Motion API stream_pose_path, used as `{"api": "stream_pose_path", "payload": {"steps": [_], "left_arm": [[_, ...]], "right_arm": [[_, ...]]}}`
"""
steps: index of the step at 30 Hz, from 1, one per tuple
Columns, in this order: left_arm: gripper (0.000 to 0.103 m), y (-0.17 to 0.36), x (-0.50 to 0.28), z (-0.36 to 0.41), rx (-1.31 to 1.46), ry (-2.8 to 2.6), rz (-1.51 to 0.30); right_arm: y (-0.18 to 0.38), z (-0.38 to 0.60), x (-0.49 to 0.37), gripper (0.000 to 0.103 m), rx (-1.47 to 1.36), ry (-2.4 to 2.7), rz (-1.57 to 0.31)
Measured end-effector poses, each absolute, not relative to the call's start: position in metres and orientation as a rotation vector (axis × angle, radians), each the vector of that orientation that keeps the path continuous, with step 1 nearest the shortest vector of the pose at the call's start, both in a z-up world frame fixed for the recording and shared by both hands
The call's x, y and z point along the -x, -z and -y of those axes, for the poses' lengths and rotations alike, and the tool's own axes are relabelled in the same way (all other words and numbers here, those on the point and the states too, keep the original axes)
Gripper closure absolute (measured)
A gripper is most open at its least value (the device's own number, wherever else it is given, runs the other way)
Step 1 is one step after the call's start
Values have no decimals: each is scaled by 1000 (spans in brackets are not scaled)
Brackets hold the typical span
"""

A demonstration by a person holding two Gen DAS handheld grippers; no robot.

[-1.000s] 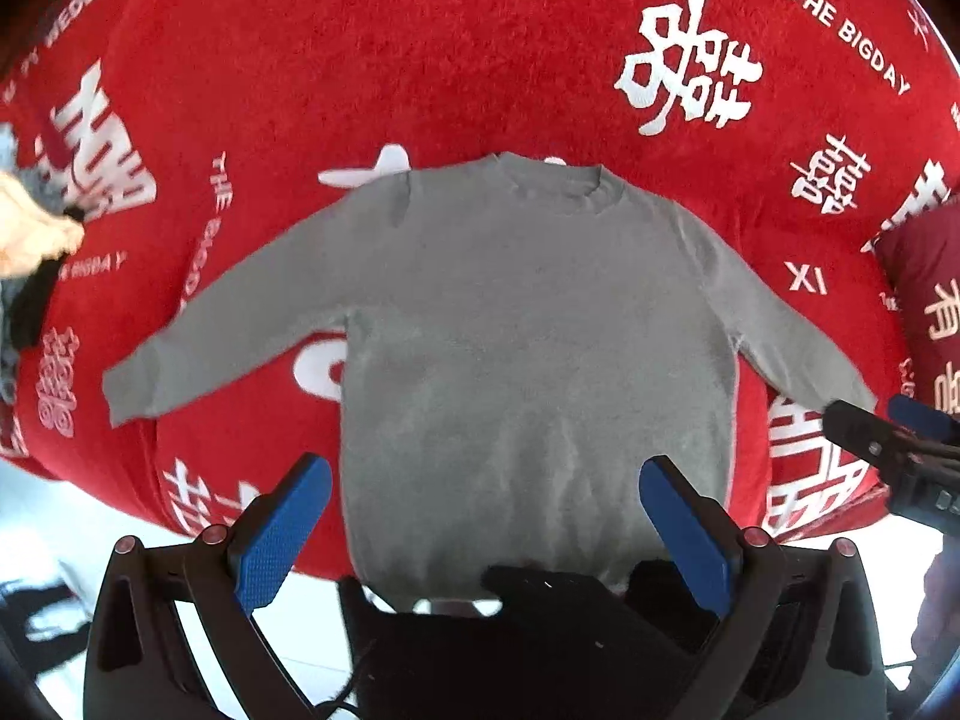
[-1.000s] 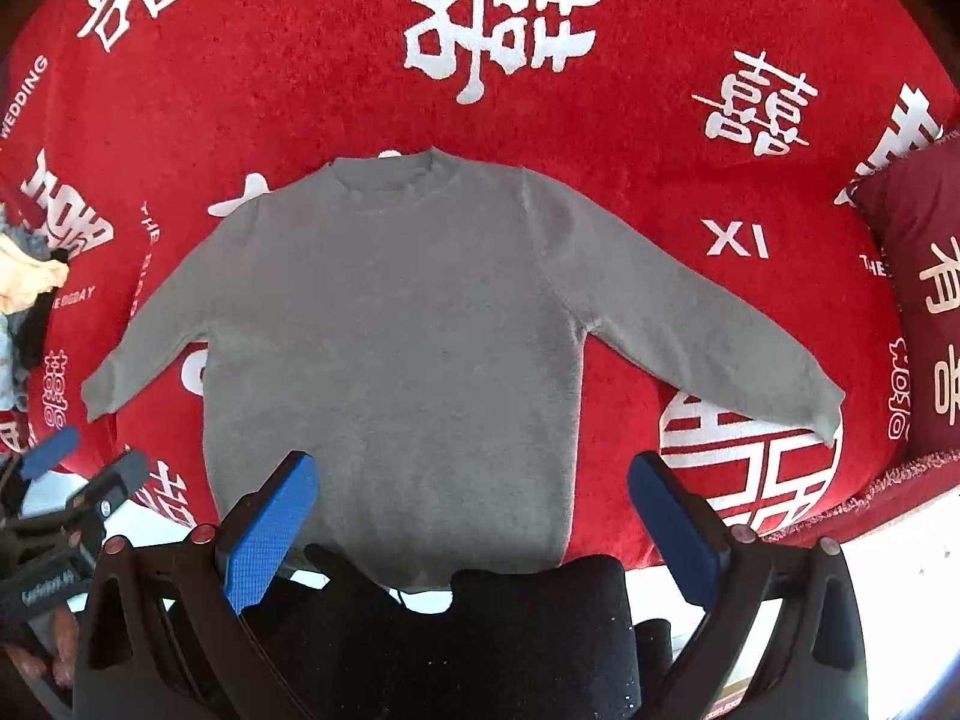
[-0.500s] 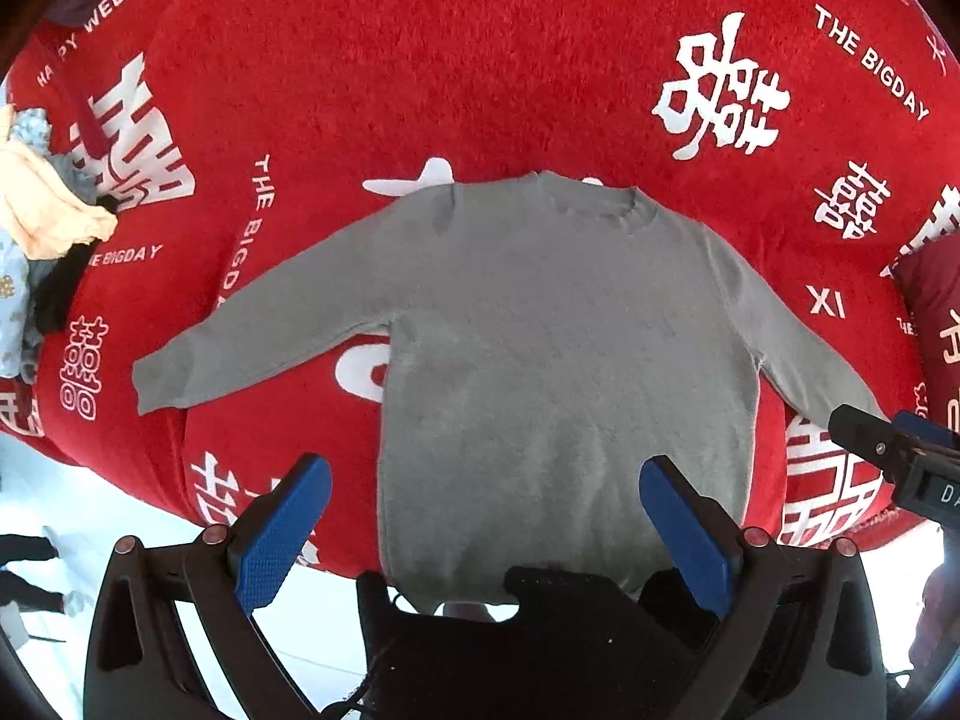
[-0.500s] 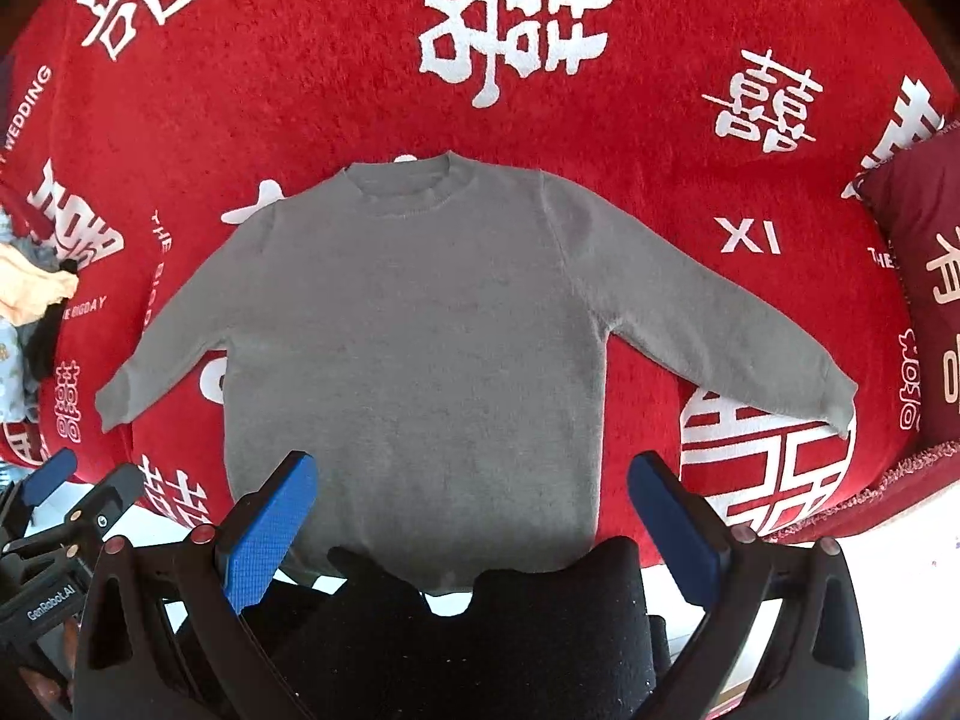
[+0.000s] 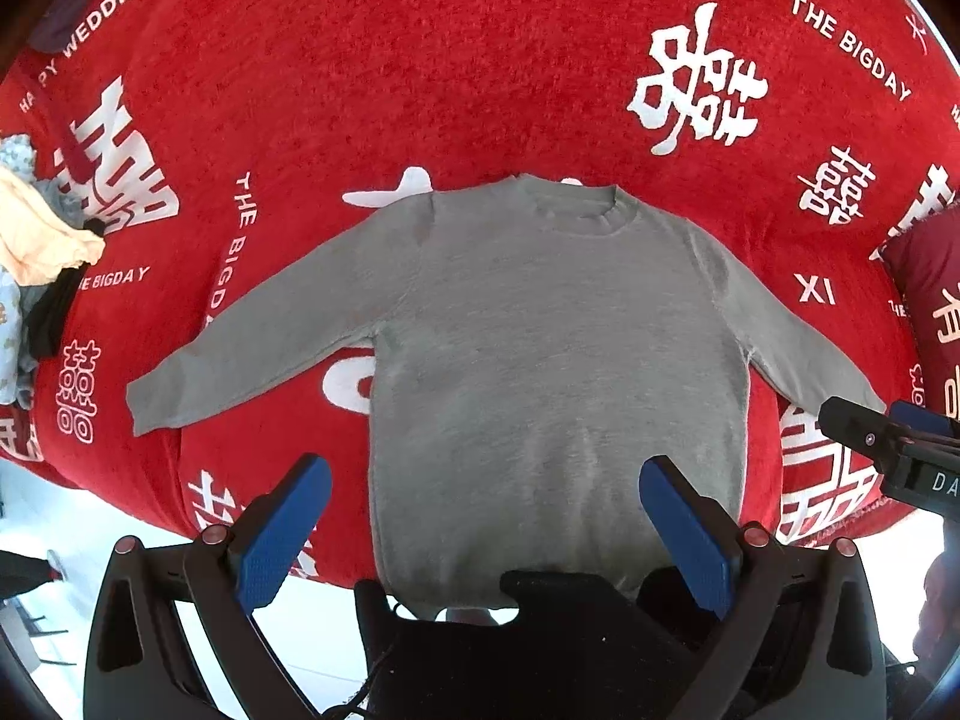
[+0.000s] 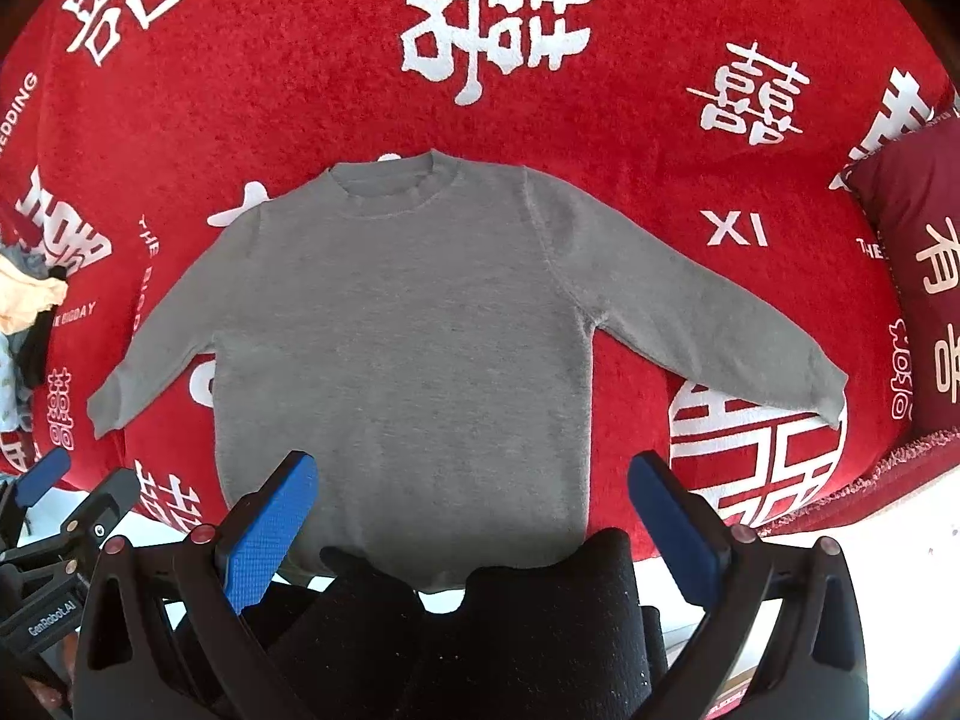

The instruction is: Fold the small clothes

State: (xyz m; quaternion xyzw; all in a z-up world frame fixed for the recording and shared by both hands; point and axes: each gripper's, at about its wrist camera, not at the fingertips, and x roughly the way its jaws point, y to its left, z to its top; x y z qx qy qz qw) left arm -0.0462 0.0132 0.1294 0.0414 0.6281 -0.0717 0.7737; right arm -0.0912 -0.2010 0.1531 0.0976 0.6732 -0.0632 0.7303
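A small grey long-sleeved sweater [image 5: 552, 360] lies flat and face up on a red blanket [image 5: 420, 78], neck away from me, both sleeves spread out to the sides. It also shows in the right wrist view [image 6: 402, 348]. My left gripper [image 5: 486, 498] is open and empty, held above the sweater's bottom hem. My right gripper [image 6: 474, 498] is open and empty, also above the hem. Each gripper shows at the edge of the other's view: the right one [image 5: 888, 450], the left one [image 6: 54, 498].
The red blanket with white characters covers a bed or sofa; its front edge [image 6: 840, 498] drops to a pale floor. A pile of other clothes [image 5: 36, 258] lies at the far left. A dark red cushion [image 6: 918, 276] stands at the right.
Both grippers have pulled back and risen a little, so the sweater looks smaller and sits further right in the left wrist view. The sweater has not moved. Both grippers stay open.
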Motion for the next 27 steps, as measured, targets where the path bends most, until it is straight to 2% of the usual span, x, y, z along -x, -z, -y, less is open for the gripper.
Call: {"api": "stream_pose_path", "payload": {"steps": [27], "left_arm": [[0, -129, 35, -10, -159, 152, -1351]], "right_arm": [[-151, 201, 88, 0, -247, 163, -1486]]}}
